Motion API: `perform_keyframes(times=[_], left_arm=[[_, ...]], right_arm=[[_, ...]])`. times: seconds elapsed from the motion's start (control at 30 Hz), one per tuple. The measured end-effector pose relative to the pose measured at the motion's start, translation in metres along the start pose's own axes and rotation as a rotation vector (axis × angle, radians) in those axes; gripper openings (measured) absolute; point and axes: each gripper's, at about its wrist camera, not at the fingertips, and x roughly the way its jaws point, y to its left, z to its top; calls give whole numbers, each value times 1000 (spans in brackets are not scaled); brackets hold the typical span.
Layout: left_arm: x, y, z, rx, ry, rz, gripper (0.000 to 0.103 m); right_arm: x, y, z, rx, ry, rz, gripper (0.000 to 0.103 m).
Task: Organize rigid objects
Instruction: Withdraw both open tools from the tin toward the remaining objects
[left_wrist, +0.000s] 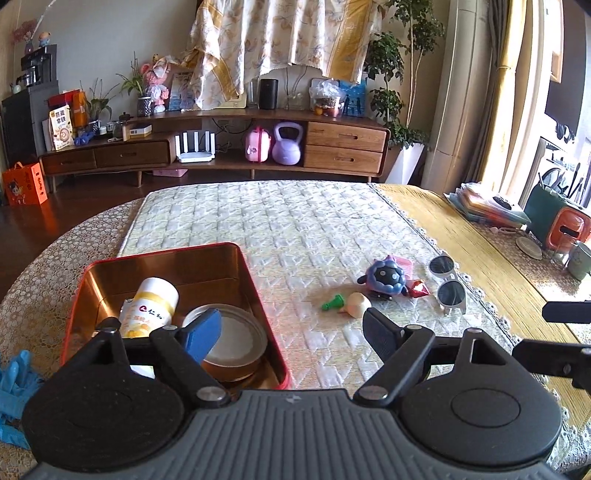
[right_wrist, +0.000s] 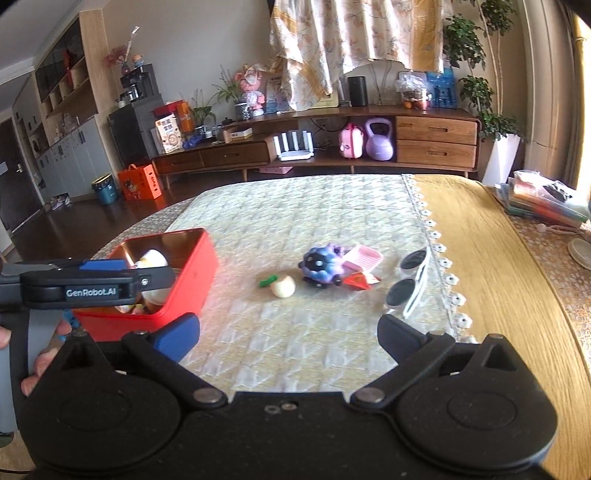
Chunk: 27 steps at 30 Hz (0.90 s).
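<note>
A red tin box (left_wrist: 258, 291) (right_wrist: 192, 280) sits on the quilted mat at the left, holding a white-and-yellow bottle (left_wrist: 151, 306) and a round lid (left_wrist: 236, 339). Loose on the mat lie a cream toy radish with a green stem (left_wrist: 356, 304) (right_wrist: 282, 286), a blue-purple spiky toy (left_wrist: 386, 275) (right_wrist: 321, 266), a red wrapper (left_wrist: 419, 288) (right_wrist: 360, 280), a pink card (right_wrist: 362, 258) and white sunglasses (left_wrist: 448, 284) (right_wrist: 410, 282). My left gripper (left_wrist: 291, 332) is open over the box's right edge, nothing between its fingers. My right gripper (right_wrist: 288, 338) is open above bare mat, short of the toys.
The table (left_wrist: 461, 229) has a yellow runner on the right, with stacked books (left_wrist: 487, 206), a green-and-orange holder (left_wrist: 557, 221) and cups near the window. A blue glove (left_wrist: 14, 380) lies left of the box. A hand (right_wrist: 40, 362) holds the left gripper's handle.
</note>
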Motion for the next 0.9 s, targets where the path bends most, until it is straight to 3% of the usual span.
perform_keyframes(times=[0.4, 0.57, 0.9], left_arm=[[36, -52, -10, 69, 13, -62, 84], [55, -63, -8, 87, 3, -77, 84], [95, -73, -14, 87, 57, -105, 84]], right_arm=[[25, -71, -6, 44, 27, -126, 103], [46, -84, -11, 3, 58, -137, 103], [76, -95, -13, -25, 102, -129, 100]])
